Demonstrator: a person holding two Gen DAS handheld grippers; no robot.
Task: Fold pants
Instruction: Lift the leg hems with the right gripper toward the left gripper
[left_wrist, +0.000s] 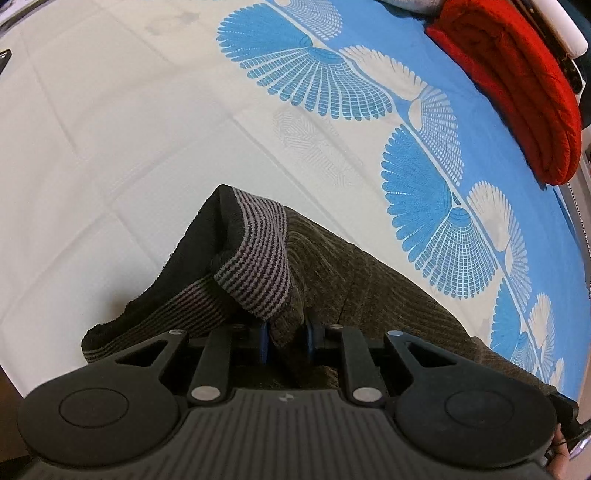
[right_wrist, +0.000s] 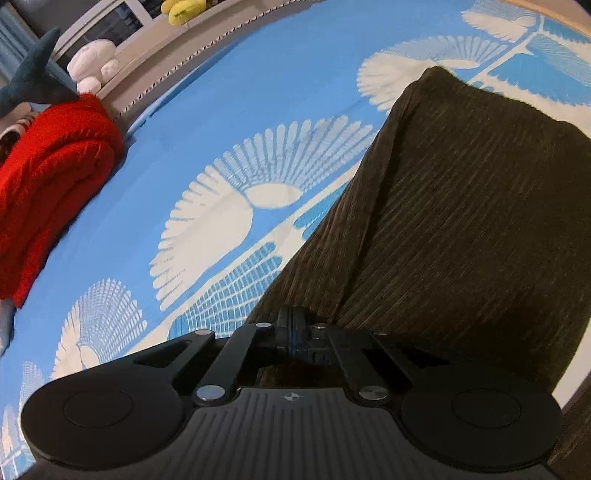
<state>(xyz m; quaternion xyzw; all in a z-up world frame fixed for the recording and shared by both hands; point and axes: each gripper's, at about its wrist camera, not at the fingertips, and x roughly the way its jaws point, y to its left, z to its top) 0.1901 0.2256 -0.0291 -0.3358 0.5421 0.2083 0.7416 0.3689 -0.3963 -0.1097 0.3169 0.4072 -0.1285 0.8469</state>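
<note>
**Two grippers, one pair of pants on a blue-and-cream bed**

Two wrist views show the same dark ribbed pants (left_wrist: 343, 266) from opposite ends, spread on a bed sheet (left_wrist: 110, 129) printed with blue and cream fan shapes.

From the left wrist, the left gripper (left_wrist: 286, 341) points steeply down at the waist end. Its jaws stand narrowly apart with a bunched fold of the dark fabric pinched between the blue pads (left_wrist: 263, 343). Just above the grip, the striped waistband (left_wrist: 255, 258) is turned over, so its grey-and-black stripes and the black inside of the garment show. Only this view shows the waistband, and only here does the plain cream part of the sheet fill the left half of the picture.

From the right wrist, the right gripper (right_wrist: 295, 332) has its jaws fully together at the near edge of the cloth. The fingers sit at the edge of the fabric, but whether any of it is caught between them cannot be told. Beyond them the pants (right_wrist: 461, 221) rise as one broad dark panel, ending in a rounded corner far up the sheet (right_wrist: 221, 122).

A folded red blanket (left_wrist: 517, 85) lies at the bed's edge in both views. Only the right wrist view shows a dark stuffed shark (right_wrist: 33, 77) resting on the blanket (right_wrist: 48, 177), a white plush toy (right_wrist: 94, 66) and a yellow toy (right_wrist: 184, 9) on the ledge behind.
</note>
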